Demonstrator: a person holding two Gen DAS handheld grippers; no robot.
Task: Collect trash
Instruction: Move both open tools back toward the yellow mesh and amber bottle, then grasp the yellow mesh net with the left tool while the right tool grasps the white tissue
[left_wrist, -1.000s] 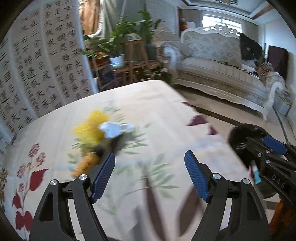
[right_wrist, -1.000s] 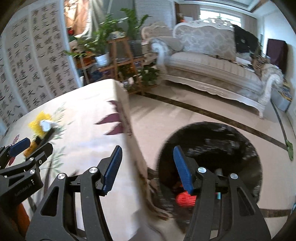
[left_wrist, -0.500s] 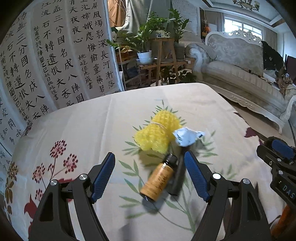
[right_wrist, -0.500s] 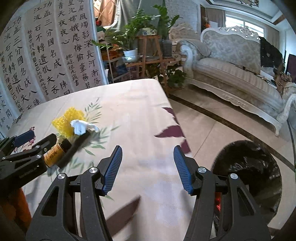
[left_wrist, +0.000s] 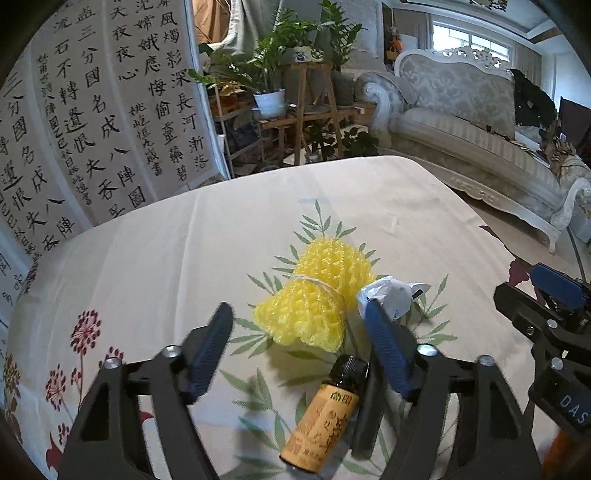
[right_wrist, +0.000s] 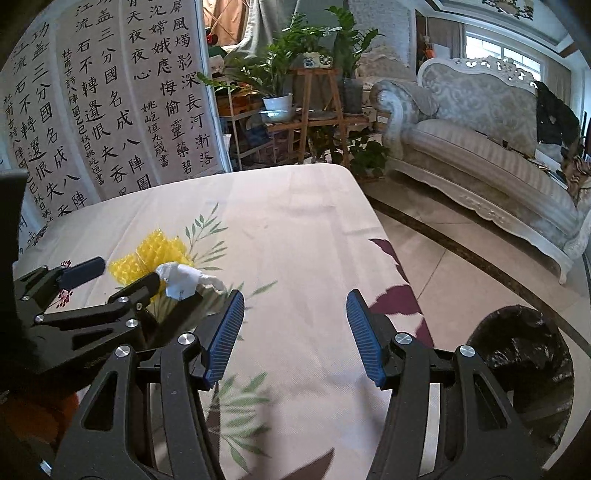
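Table: covered with a cream floral cloth; trash is grouped near its middle.

Yellow foam net: tied with a band, laid flat.

White crumpled wrapper: set just beside the net.

Small amber bottle: laid on its side, black cap towards the net.

Left gripper: jaws part-open and just closing; positioned above the bottle, which is seen between the fingers, not gripped.

Right gripper: jaws moderately apart, nothing held, over bare cloth.

Black-lined bin: placed on the floor beside the table.

Window daylight, soft shadows (fisheye-bent edges).
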